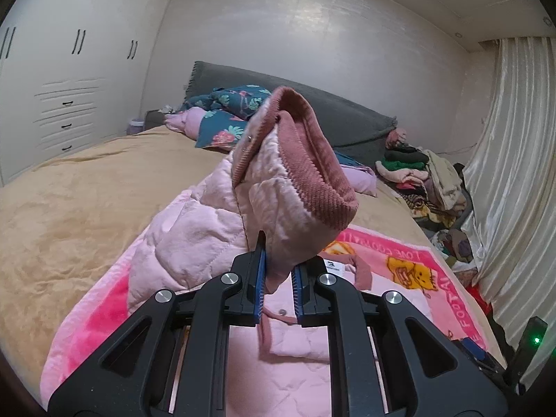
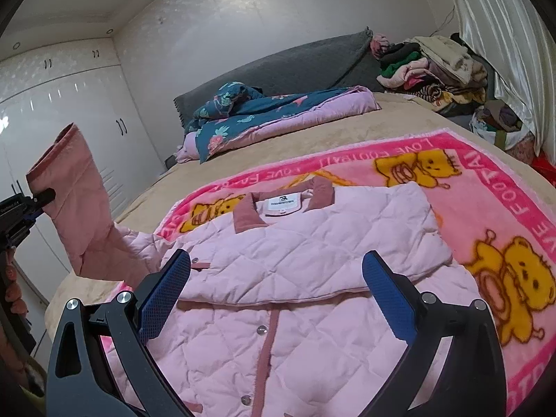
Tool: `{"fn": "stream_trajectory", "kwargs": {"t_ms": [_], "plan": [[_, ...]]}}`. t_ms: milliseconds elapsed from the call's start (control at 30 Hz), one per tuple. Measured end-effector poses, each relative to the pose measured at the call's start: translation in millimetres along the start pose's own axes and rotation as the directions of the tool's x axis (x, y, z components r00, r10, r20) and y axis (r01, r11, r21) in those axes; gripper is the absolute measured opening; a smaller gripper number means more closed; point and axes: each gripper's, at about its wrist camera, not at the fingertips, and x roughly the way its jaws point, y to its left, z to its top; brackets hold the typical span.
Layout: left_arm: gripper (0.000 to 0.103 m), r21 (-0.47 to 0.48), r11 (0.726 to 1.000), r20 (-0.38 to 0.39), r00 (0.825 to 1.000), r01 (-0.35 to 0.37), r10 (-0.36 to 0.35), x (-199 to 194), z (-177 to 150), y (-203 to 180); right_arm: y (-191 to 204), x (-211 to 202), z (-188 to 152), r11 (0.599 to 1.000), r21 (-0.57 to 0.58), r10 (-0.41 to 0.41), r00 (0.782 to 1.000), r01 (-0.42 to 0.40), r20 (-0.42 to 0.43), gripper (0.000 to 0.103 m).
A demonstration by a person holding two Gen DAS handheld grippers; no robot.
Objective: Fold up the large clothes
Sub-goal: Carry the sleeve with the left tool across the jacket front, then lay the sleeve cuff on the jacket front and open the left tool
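A pink quilted jacket [image 2: 299, 278] lies front up on a pink cartoon blanket [image 2: 486, 201] on the bed, its right sleeve folded across the chest. My left gripper [image 1: 279, 274] is shut on the jacket's left sleeve [image 1: 278, 187] near its dusty-rose cuff and holds it raised above the bed. It also shows in the right wrist view [image 2: 41, 198] with the lifted sleeve [image 2: 73, 194]. My right gripper [image 2: 276, 281] is open and empty, hovering over the jacket's chest.
A tan bedspread [image 1: 87, 187] covers the bed. A teal floral quilt [image 2: 264, 111] lies near the grey headboard [image 2: 285, 62]. A heap of clothes [image 2: 431, 66] sits at the far right by the curtain [image 1: 514, 160]. White wardrobes [image 1: 69, 80] stand left.
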Motion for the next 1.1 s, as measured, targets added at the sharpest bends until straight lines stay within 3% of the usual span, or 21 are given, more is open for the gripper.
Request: {"fn": "stream_trajectory", "kwargs": {"t_ms": [700, 1100], "plan": [[0.006, 0.070, 0.993, -0.072, 0.993, 0.096, -0.091, 32.1, -20.8, -67.8, -52.6, -12.0, -0.4, 0.996, 0.091, -0.003, 1.000, 0.003, 0.007, 0.099], [0.006, 0.153, 0.968, -0.161, 0.972, 0.198, -0.173, 57.9, -55.4, -123.0, -84.5, -29.8, -1.1, 0.991, 0.107, -0.084, 0.996, 0.082, 0.007, 0.099]]}}
